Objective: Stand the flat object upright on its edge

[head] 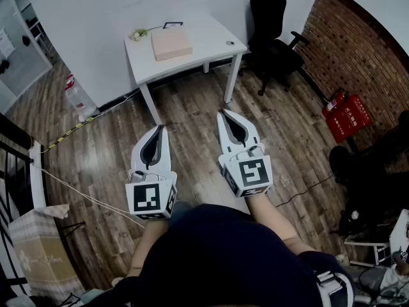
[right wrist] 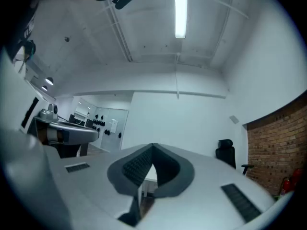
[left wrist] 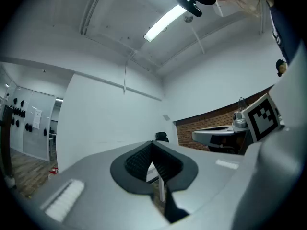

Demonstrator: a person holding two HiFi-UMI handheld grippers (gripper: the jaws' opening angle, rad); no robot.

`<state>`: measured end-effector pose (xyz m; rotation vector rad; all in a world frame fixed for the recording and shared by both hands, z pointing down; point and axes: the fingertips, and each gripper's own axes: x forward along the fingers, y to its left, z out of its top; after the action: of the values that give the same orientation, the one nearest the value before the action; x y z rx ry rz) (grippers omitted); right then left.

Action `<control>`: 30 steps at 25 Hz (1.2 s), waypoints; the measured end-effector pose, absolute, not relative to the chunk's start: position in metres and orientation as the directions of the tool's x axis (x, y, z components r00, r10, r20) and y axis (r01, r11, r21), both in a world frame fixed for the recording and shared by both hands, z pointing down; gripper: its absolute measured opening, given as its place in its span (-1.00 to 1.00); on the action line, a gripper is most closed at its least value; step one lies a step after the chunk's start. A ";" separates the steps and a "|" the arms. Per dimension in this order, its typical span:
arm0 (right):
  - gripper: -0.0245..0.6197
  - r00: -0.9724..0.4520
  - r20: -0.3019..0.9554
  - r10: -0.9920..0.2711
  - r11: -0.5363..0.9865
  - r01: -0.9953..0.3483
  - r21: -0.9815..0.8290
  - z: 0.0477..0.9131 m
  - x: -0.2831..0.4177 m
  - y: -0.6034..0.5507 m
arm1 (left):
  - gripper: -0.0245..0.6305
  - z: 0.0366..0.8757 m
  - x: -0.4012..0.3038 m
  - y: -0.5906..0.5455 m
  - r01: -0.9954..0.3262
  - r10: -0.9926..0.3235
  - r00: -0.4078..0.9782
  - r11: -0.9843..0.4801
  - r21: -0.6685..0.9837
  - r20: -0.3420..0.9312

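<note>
A flat pink box point(head: 171, 43) lies on its broad face on a small white table point(head: 211, 43) at the far wall. Both grippers are held side by side over the wooden floor, well short of the table. My left gripper point(head: 159, 128) is shut with nothing between its jaws, its tip pointing toward the table. My right gripper point(head: 223, 112) is also shut and empty. In the left gripper view the closed jaws point(left wrist: 154, 145) point at the white wall, with a sliver of the table showing through the gap. The right gripper view shows its closed jaws point(right wrist: 152, 147) the same way.
A black office chair point(head: 271, 27) stands right of the table, by a brick wall with red extinguishers point(head: 345, 115). A small plant point(head: 138, 34) and a framed card point(head: 172, 25) sit at the table's back. A cardboard box point(head: 35, 251) and railing are at the left.
</note>
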<state>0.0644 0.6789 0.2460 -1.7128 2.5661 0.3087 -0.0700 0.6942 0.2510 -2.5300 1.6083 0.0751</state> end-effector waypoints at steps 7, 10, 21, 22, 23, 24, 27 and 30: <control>-0.89 -0.367 -0.164 -0.916 0.349 -0.928 0.127 0.246 0.071 0.665 | -0.89 0.254 -0.066 0.679 -0.898 -0.892 0.438 -0.428 -0.103 -0.111; -0.89 -0.361 -0.164 -0.918 0.342 -0.930 0.132 0.247 0.076 0.661 | -0.89 0.256 -0.063 0.675 -0.900 -0.895 0.433 -0.423 -0.101 -0.107; -0.89 -0.382 -0.128 -0.915 0.370 -0.922 0.112 0.266 0.080 0.629 | -0.87 0.272 -0.068 0.642 -0.911 -0.905 0.413 -0.411 -0.040 -0.100; -0.88 -0.388 -0.123 -0.913 0.376 -0.920 0.111 0.267 0.079 0.622 | -0.84 0.272 -0.068 0.636 -0.910 -0.904 0.415 -0.414 -0.034 -0.105; -0.86 -0.394 -0.116 -0.912 0.383 -0.917 0.110 0.269 0.077 0.614 | -0.77 0.273 -0.069 0.628 -0.909 -0.902 0.417 -0.417 -0.028 -0.108; -0.76 -0.400 -0.109 -0.910 0.389 -0.915 0.111 0.270 0.075 0.606 | -0.70 0.273 -0.070 0.619 -0.907 -0.901 0.421 -0.421 -0.022 -0.109; -0.61 -0.409 -0.098 -0.907 0.399 -0.910 0.113 0.275 0.071 0.576 | -0.63 0.276 -0.071 0.589 -0.898 -0.892 0.438 -0.439 -0.015 -0.111; -0.55 -0.408 -0.088 -0.909 0.400 -0.912 0.094 0.282 0.071 0.541 | -0.61 0.278 -0.074 0.556 -0.893 -0.885 0.449 -0.448 -0.033 -0.122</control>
<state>0.0713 0.5407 0.2818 -1.6972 2.6096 0.1984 -0.0735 0.5559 0.2776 -2.5943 1.5970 0.1326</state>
